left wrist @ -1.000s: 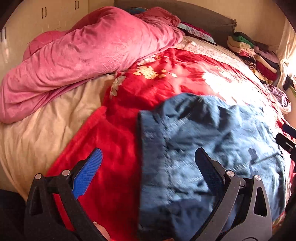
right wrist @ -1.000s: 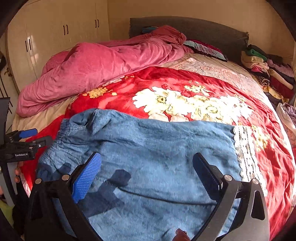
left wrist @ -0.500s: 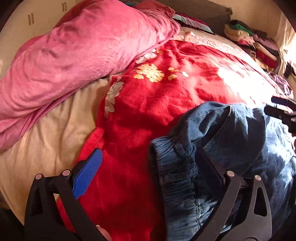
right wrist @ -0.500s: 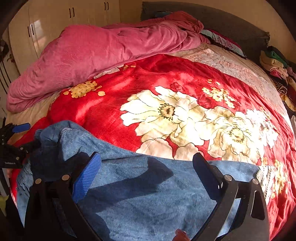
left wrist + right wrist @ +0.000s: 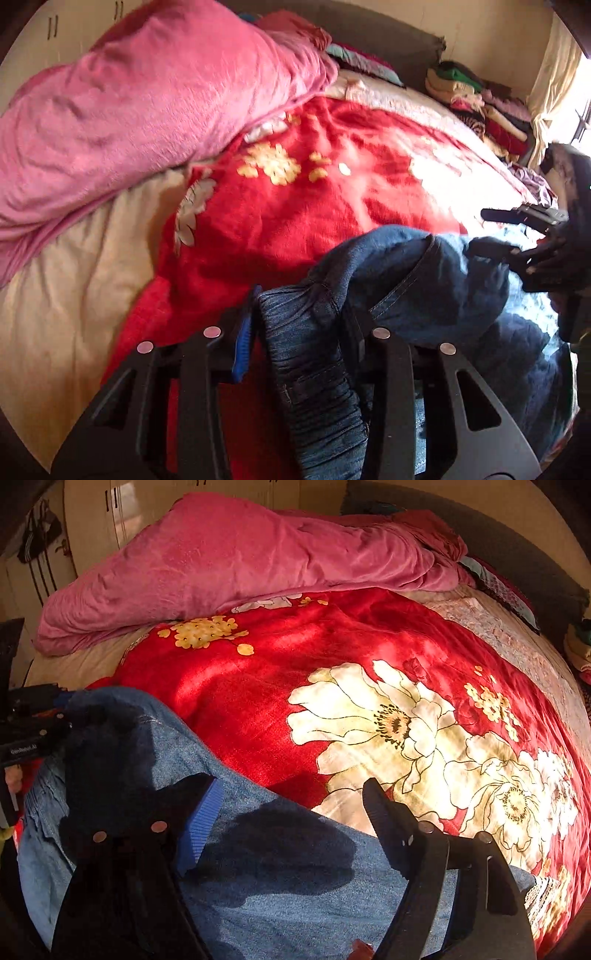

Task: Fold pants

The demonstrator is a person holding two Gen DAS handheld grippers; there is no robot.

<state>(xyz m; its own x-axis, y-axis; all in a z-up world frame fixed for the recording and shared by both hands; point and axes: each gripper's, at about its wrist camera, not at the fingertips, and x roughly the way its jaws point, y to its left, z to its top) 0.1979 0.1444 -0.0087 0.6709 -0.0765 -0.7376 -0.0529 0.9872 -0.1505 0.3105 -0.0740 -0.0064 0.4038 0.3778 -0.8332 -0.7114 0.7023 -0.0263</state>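
Left gripper (image 5: 301,325) pinched on pants (image 5: 317,369) waistband, bunched at bed's near edge. Right gripper (image 5: 291,805) wide over denim, gripping nothing. Grasp step; next probably right needs a hold before folding over red blanket (image 5: 332,646). Pink duvet (image 5: 240,554) behind.

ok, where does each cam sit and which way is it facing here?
Left wrist: on the left gripper, looking up the bed; its fingers pinch the pants waistband, right gripper at right edge.
Right wrist: on the right gripper, jaws apart over the denim, facing the pink duvet; left gripper at left edge.
Shared: pants, red floral blanket, duvet.
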